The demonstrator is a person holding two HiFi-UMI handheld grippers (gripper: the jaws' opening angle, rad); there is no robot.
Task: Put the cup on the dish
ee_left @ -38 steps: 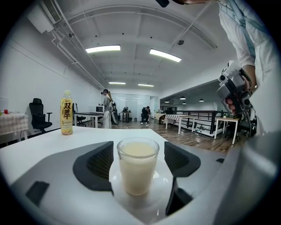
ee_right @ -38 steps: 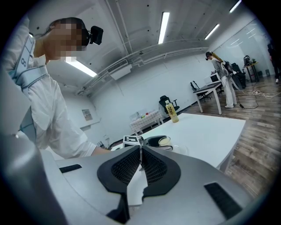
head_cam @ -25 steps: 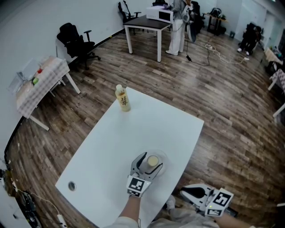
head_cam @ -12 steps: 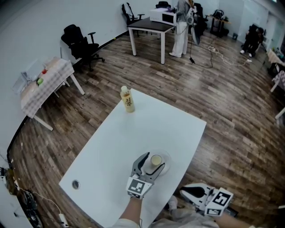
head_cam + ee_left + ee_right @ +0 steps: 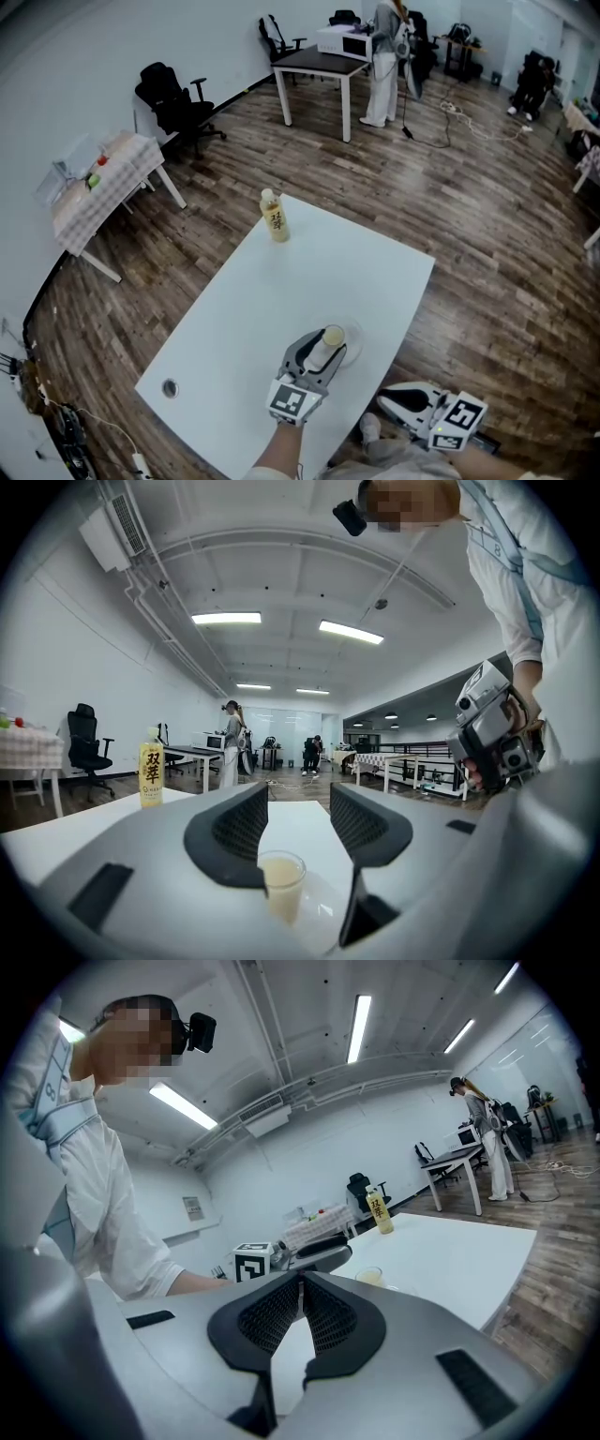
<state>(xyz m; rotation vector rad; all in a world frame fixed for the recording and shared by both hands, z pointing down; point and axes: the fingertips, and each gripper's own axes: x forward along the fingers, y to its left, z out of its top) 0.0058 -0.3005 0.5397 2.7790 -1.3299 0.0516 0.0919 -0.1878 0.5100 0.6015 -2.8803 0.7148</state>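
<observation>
A small clear cup (image 5: pixel 331 337) of pale yellow liquid stands on a clear glass dish (image 5: pixel 351 342) near the white table's near right edge. My left gripper (image 5: pixel 324 347) reaches over it from the near side. In the left gripper view the cup (image 5: pixel 281 881) sits low between the two dark pads on the dish (image 5: pixel 321 919). The jaws are closing: the left pad is at the cup's rim and the right pad stands apart. My right gripper (image 5: pixel 397 404) hangs off the table's near right corner, shut and empty (image 5: pixel 302 1284).
A yellow-labelled bottle (image 5: pixel 275 217) stands at the table's (image 5: pixel 253 300) far left corner. A round grommet hole (image 5: pixel 170 387) lies near the front left. Wooden floor surrounds the table; a checked table, office chairs, a desk and a standing person are far behind.
The left gripper's jaws have narrowed round the cup, which stays on the dish. The head view has shifted slightly. The right gripper has not moved.
</observation>
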